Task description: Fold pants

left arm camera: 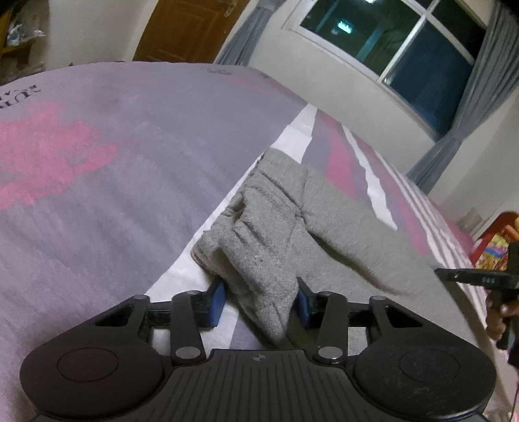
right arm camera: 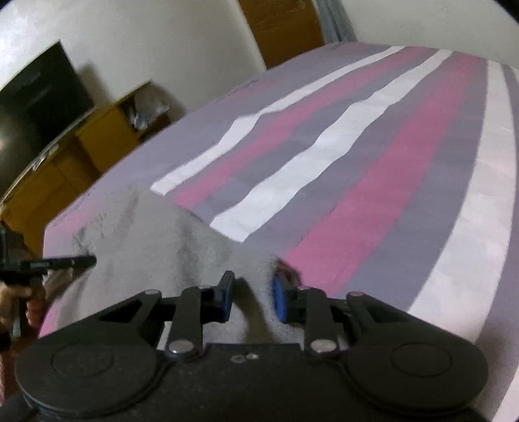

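Grey pants lie crumpled on a bed with a grey, pink and white striped cover. My left gripper has its blue pads on either side of a fold of the pants and holds it. In the right wrist view the pants drape up toward my right gripper, whose pads pinch a ridge of the grey fabric. The right gripper shows at the right edge of the left wrist view. The left gripper shows at the left edge of the right wrist view.
A window with grey curtains and a wooden door stand behind the bed. A dark TV on a yellow cabinet is at the left. The striped cover stretches ahead.
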The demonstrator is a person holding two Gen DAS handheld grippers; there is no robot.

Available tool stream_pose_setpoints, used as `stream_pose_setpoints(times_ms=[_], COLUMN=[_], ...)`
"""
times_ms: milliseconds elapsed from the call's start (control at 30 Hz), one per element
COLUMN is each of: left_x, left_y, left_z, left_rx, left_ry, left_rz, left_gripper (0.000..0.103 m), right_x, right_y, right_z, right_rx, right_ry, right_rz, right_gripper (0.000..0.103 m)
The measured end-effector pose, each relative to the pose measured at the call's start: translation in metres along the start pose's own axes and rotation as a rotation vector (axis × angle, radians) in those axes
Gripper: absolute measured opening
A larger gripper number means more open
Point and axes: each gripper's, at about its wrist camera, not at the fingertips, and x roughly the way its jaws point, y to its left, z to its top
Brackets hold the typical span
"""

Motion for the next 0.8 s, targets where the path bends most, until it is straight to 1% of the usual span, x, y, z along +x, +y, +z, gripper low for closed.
stream_pose_setpoints(times_ms=[33,100,133,167,200,233,267,300,333,367,400,433,467,500,533,567,600,633,667,700,733,767,800], left_x=[-0.004,-0.011,-0.008,-0.003,0.0,0.001,-0.001,-0.005,-0.012,-0.024,-0.039,-0.051,-0.058,-0.059,-0.053,-0.04,-0.023,-0.004,0.012,0.026,0.033,0.034,0.032], left_y=[-0.001,-0.006,-0.007,-0.006,-0.005,-0.006,-0.007,-0.005,-0.004,-0.006,-0.011,-0.02,-0.033,-0.051,-0.066,-0.081,-0.098,-0.112,-0.119,-0.118,-0.113,-0.109,-0.106], left_z=[0.0,0.001,0.0,-0.002,-0.003,-0.002,0.0,0.003,0.005,0.007,0.008,0.009,0.01,0.014,0.017,0.019,0.019,0.015,0.01,0.007,0.004,0.002,0.002], left_rx=[-0.003,0.031,0.05,0.049,0.036,0.042,0.05,0.04,0.03,0.032,0.058,0.099,0.151,0.207,0.244,0.282,0.337,0.416,0.471,0.489,0.487,0.481,0.481], left_ry=[-0.016,-0.05,-0.042,-0.026,-0.02,-0.017,-0.009,0.002,0.003,-0.015,-0.056,-0.103,-0.143,-0.167,-0.165,-0.137,-0.079,-0.027,0.01,0.052,0.066,0.05,0.045], left_rz=[-0.001,0.012,0.031,0.045,0.05,0.054,0.059,0.058,0.064,0.089,0.118,0.141,0.163,0.156,0.127,0.097,0.077,0.084,0.115,0.15,0.159,0.147,0.139], left_gripper=[0.036,0.035,0.035,0.035,0.037,0.04,0.042,0.046,0.053,0.055,0.057,0.057,0.057,0.057,0.065,0.073,0.086,0.087,0.087,0.087,0.089,0.09,0.091], right_x=[-0.001,-0.016,-0.024,-0.028,-0.019,0.002,0.015,0.014,0.007,-0.006,-0.024,-0.043,-0.06,-0.07,-0.075,-0.074,-0.069,-0.067,-0.065,-0.064,-0.07,-0.085,-0.105], right_y=[0.006,0.019,0.02,0.019,0.014,0.011,0.011,0.015,0.018,0.021,0.026,0.033,0.04,0.048,0.056,0.062,0.067,0.068,0.066,0.061,0.052,0.037,0.017], right_z=[0.002,0.006,0.008,0.008,0.006,0.001,-0.006,-0.011,-0.012,-0.015,-0.02,-0.028,-0.037,-0.046,-0.054,-0.063,-0.07,-0.079,-0.089,-0.096,-0.107,-0.122,-0.137], right_rx=[-0.027,-0.067,-0.057,-0.036,-0.024,-0.015,-0.017,-0.024,0.002,0.05,0.073,0.084,0.096,0.098,0.095,0.099,0.116,0.137,0.161,0.177,0.189,0.214,0.271], right_ry=[-0.013,-0.104,-0.145,-0.176,-0.144,-0.05,0.002,-0.032,-0.067,-0.116,-0.182,-0.251,-0.293,-0.3,-0.295,-0.281,-0.263,-0.242,-0.212,-0.195,-0.188,-0.193,-0.208], right_rz=[-0.018,-0.101,-0.114,-0.137,-0.167,-0.195,-0.212,-0.245,-0.289,-0.327,-0.338,-0.332,-0.324,-0.312,-0.298,-0.276,-0.242,-0.204,-0.184,-0.196,-0.223,-0.255,-0.273], right_gripper=[0.005,0.002,0.002,0.002,0.002,0.002,0.003,0.007,0.012,0.023,0.023,0.023,0.023,0.023,0.023,0.026,0.031,0.035,0.044,0.047,0.047,0.045,0.044])
